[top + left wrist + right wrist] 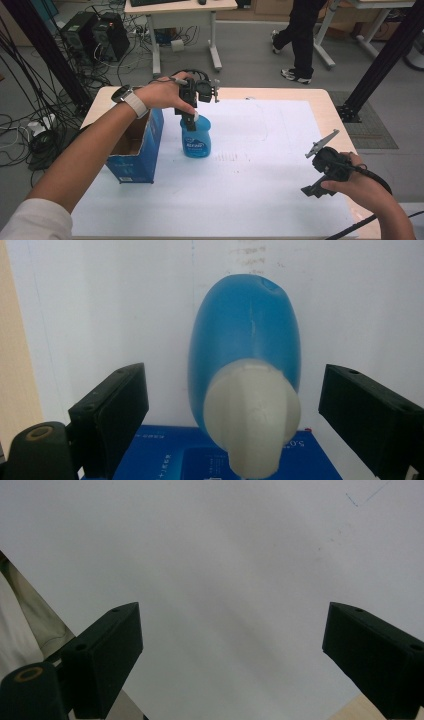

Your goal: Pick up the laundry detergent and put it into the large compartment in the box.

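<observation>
Bottle [195, 140] stands upright at frame centre beside box [136, 146]; left gripper [235, 400] straddles its cap [251, 418], jaws spread, poised for grasping.

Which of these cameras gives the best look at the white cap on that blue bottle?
The left gripper view: the white cap sits large and close between the left gripper's open jaws. In the high view the cap is small and partly hidden by that gripper. The right gripper view faces bare white tabletop.
</observation>
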### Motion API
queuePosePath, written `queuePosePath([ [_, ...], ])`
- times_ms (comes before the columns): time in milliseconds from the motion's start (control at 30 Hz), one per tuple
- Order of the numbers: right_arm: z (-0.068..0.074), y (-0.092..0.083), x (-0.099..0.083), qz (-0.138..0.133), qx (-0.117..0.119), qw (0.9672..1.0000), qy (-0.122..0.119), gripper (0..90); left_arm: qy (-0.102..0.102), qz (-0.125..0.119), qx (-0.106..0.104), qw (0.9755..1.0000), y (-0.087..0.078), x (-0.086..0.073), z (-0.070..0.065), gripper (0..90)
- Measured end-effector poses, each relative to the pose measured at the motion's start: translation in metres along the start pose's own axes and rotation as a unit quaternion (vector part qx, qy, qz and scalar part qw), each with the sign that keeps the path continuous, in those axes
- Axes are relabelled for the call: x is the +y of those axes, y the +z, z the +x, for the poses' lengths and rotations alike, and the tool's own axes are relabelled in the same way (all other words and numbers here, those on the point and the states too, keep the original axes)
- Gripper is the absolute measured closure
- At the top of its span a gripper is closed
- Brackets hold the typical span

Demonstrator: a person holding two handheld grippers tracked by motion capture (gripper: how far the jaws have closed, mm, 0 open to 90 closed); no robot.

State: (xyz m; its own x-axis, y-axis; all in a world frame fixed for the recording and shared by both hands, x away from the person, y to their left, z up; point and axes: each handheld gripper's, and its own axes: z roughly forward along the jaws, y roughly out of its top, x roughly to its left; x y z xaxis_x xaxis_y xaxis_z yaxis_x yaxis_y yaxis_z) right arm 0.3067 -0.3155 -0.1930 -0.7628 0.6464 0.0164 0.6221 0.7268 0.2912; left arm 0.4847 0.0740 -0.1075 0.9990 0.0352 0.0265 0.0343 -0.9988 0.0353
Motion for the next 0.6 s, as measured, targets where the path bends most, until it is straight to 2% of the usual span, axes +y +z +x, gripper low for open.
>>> queuePosePath([
  [600, -0.001, 0.001, -0.003, -0.001, 0.000, 1.0000, 0.003, 9.2, 0.009, 0.014, -0.003, 0.9999, 0.026, 0.009, -0.001, 15.6],
])
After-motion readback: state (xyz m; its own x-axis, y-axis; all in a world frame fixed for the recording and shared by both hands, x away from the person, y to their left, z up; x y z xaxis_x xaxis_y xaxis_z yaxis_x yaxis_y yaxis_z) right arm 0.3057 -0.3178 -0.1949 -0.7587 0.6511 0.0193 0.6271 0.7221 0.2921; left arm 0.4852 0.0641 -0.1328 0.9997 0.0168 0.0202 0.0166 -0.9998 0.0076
